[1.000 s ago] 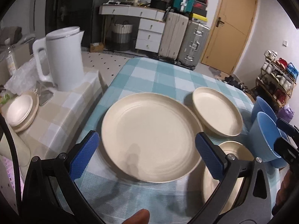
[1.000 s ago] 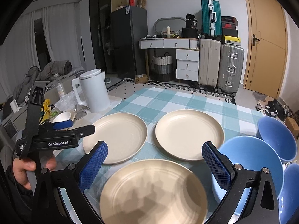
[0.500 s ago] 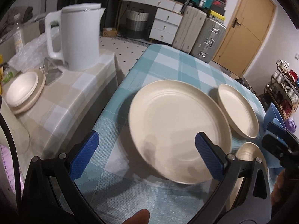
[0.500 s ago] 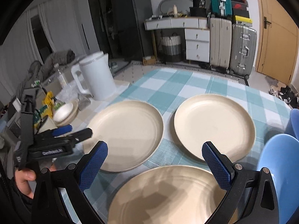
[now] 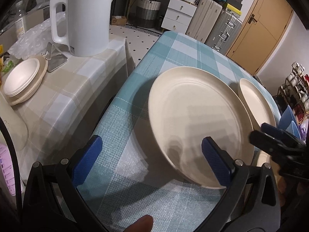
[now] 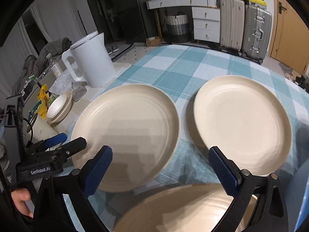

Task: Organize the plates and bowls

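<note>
Three cream plates lie on the checked cloth. In the right wrist view these are the left plate (image 6: 125, 133), the right plate (image 6: 241, 123) and the near plate (image 6: 183, 208). My right gripper (image 6: 161, 171) hovers over the near plate's far rim. Its jaws are closing, wide apart, with nothing pressed between them. My left gripper (image 5: 151, 160) is open low at the left plate (image 5: 199, 119). Its right pad is over the near rim and its left pad over cloth. It also shows as the left gripper (image 6: 71, 141) beside that plate.
A white kettle (image 5: 85, 19) and a small stack of cream dishes (image 5: 21, 79) stand on the beige side table (image 5: 63, 96) to the left. Blue bowls (image 5: 289, 116) sit at the far right. A gap separates the two tables. Suitcases and drawers line the back wall.
Both grippers came down and closer to the plates. The left one shifted toward the left plate's left rim. The right one advanced over the near plate, and the blue bowls slid out to the right.
</note>
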`<state>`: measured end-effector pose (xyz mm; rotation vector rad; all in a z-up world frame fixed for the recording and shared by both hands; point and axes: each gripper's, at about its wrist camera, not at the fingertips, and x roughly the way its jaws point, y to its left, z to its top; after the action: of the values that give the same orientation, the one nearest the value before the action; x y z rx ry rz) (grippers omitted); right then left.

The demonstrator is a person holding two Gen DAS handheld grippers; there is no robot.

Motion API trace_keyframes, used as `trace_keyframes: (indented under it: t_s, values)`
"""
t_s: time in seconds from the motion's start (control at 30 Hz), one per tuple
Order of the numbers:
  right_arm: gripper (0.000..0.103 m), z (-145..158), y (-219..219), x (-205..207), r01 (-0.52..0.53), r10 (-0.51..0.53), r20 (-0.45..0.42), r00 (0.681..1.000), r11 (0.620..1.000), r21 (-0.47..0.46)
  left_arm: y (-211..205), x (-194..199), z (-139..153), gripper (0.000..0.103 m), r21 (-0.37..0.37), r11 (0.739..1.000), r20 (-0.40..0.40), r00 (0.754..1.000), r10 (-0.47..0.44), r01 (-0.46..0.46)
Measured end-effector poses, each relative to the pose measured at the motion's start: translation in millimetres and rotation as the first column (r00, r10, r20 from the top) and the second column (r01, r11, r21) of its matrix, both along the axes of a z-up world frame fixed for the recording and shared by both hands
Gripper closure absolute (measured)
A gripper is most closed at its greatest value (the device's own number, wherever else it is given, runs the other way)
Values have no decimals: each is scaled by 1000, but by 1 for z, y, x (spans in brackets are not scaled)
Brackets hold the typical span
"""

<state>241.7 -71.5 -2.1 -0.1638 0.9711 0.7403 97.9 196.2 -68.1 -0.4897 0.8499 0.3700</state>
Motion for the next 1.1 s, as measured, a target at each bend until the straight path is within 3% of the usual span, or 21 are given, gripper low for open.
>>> trace_keyframes:
  t_s: [0.1, 0.23, 0.37, 0.43, 0.67, 0.8, 0.9, 1.1]
  values:
    - [20, -9, 9, 3, -16, 15, -14, 1000, 999, -28, 1, -2, 1, 5, -16, 1000, 4, 1000, 7, -7]
    - [27, -18, 14, 6, -14, 12, -36, 999, 999, -36, 1, -3, 2, 13, -10, 1000, 9, 1000, -3, 3]
    - [41, -22, 15, 8, -3, 2, -31, 1000, 999, -37, -2, -3, 3, 29, -4, 1000, 15, 1000, -16, 16]
    - [52, -23, 15, 9, 6, -7, -29, 1000, 999, -34, -3, -3, 3, 33, 7, 1000, 14, 1000, -14, 14]
    - [70, -24, 13, 10, 30, -31, -14, 999, 998, -51, -6, -3, 4, 63, 19, 1000, 11, 1000, -22, 22]
    - [86, -24, 10, 11, 49, -49, 3, 999, 997, -67, -7, -3, 3, 79, -4, 999, 29, 998, -50, 50]
    - [88, -24, 7, 10, 58, -58, 5, 998, 996, -67, -11, -2, 4, 85, 8, 998, 31, 997, -68, 67]
    - [89, -22, 8, 7, 63, -61, 29, 998, 995, -75, -15, -1, 5, 85, 27, 997, 23, 997, -67, 67]
